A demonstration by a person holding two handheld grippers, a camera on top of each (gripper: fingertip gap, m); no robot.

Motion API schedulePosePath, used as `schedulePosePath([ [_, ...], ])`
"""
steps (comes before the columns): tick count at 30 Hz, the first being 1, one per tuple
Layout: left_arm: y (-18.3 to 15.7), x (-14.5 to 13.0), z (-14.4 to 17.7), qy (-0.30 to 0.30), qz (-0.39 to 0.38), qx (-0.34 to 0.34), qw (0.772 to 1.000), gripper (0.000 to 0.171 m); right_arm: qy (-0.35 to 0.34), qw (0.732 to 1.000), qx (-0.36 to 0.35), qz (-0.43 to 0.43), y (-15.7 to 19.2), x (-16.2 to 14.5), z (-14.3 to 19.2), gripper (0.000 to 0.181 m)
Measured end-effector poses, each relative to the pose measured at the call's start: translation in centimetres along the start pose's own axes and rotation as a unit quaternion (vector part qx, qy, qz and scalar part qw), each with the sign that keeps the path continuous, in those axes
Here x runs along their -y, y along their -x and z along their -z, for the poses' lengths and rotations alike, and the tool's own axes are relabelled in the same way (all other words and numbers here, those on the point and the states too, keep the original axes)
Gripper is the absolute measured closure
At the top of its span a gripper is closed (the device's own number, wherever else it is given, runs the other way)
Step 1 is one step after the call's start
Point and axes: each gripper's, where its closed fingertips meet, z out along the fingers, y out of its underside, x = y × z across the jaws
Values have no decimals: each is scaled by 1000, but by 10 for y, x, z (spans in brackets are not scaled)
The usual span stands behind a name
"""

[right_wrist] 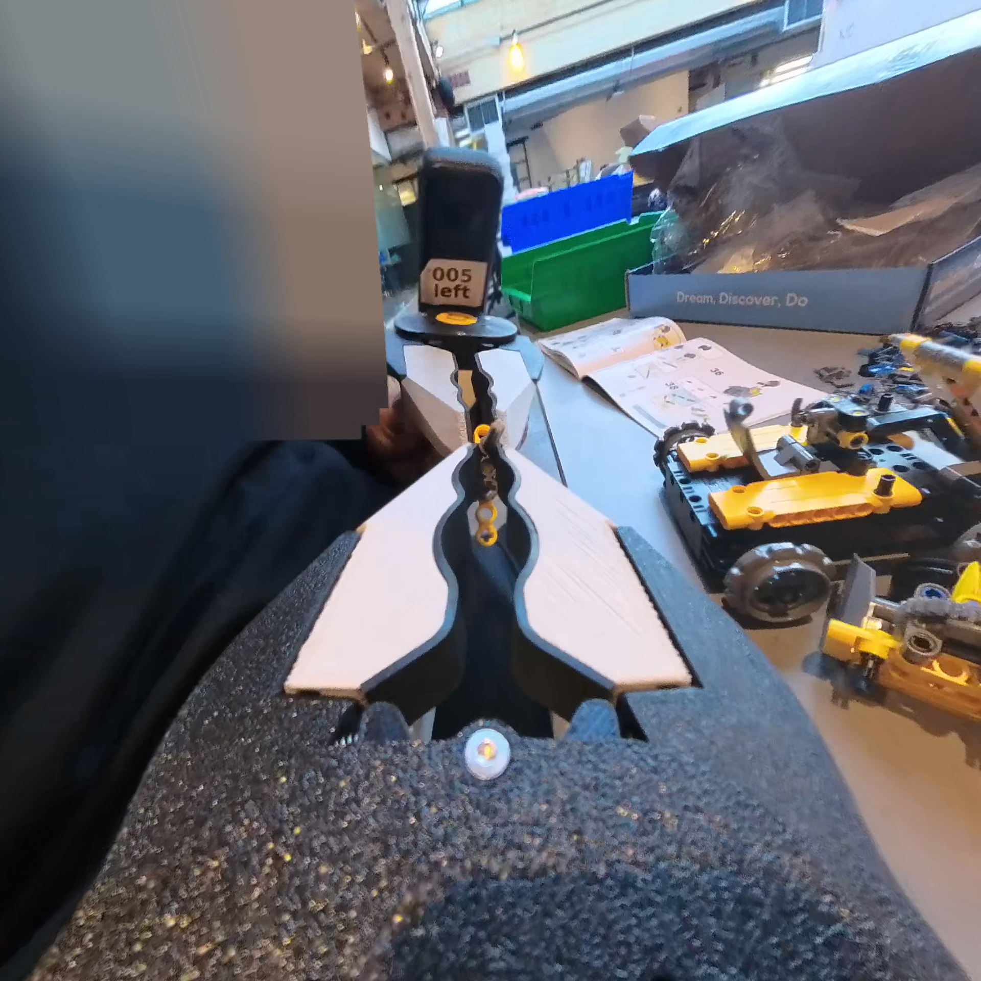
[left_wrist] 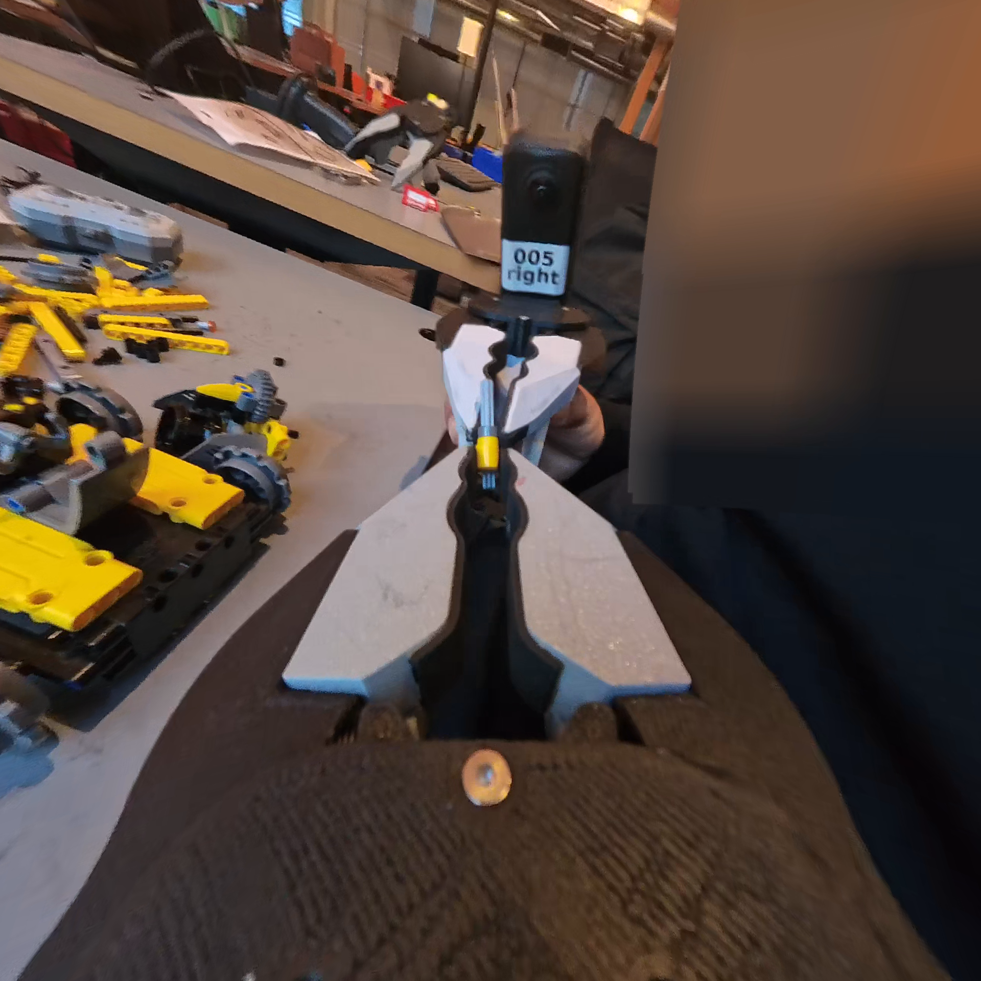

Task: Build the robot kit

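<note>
Two tip-to-tip grippers above grey table (left_wrist: pixel 340 371) | left gripper (left_wrist: pixel 485 467) clamps small yellow bush on grey axle (left_wrist: pixel 487 451) | right gripper (right_wrist: pixel 485 451) clamps same axle; its grip point partly hidden | yellow-black brick vehicle (right_wrist: pixel 796 504) on table, cut off at edge

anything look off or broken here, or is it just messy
Nothing looks broken. Loose yellow beams lie scattered on the table beside a part-built vehicle. Both grippers meet tip to tip on a small yellow and grey axle piece.

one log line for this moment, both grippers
left gripper: shut on yellow bush | right gripper: shut on grey axle | tips meet above table
</note>
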Motion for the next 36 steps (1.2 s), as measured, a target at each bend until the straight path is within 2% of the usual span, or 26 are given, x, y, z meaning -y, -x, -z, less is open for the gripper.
schedulePosePath([
  [5, 5, 26, 6, -82, 54, 17, 995, 166, -79, 996, -23, -38, -7, 27, -4, 179],
  [14, 17, 25, 8, -107, 88, 30, 990, 166, -114, 989, -44, -88, -21, 31, -7, 180],
  [16, 21, 11, 9, -79, 80, 46, 993, 167, -211, 968, -73, -118, -41, 57, 25, 181],
  [17, 20, 7, 10, -86, 97, 38, 991, 167, -240, 959, -76, -131, -52, 68, 45, 181],
  [18, 20, 9, 11, -102, 119, 24, 987, 167, -232, 961, -84, -124, -57, 70, 52, 181],
  [20, 25, 20, 16, -131, 131, 12, 983, 167, -143, 982, -75, -94, -47, 52, 35, 181],
  [23, 25, 25, 17, -125, 114, 15, 985, 167, -31, 995, -89, -29, -39, 25, 16, 181],
  [25, 22, 20, 13, -112, 104, 20, 988, 167, -15, 997, -61, -40, -34, 24, 14, 181],
  [27, 18, 14, 7, -95, 94, 16, 991, 167, -5, 997, -30, -69, -31, 25, 12, 165],
  [30, 14, 14, 5, -91, 80, 17, 993, 167, 29, 995, 25, -88, -19, 16, 4, 166],
  [32, 12, 16, 6, -95, 78, 14, 992, 167, 47, 996, 28, -77, -15, 9, -1, 167],
  [36, 11, 18, 7, -103, 81, 7, 991, 167, 41, 996, 40, -69, -12, 11, -3, 175],
])
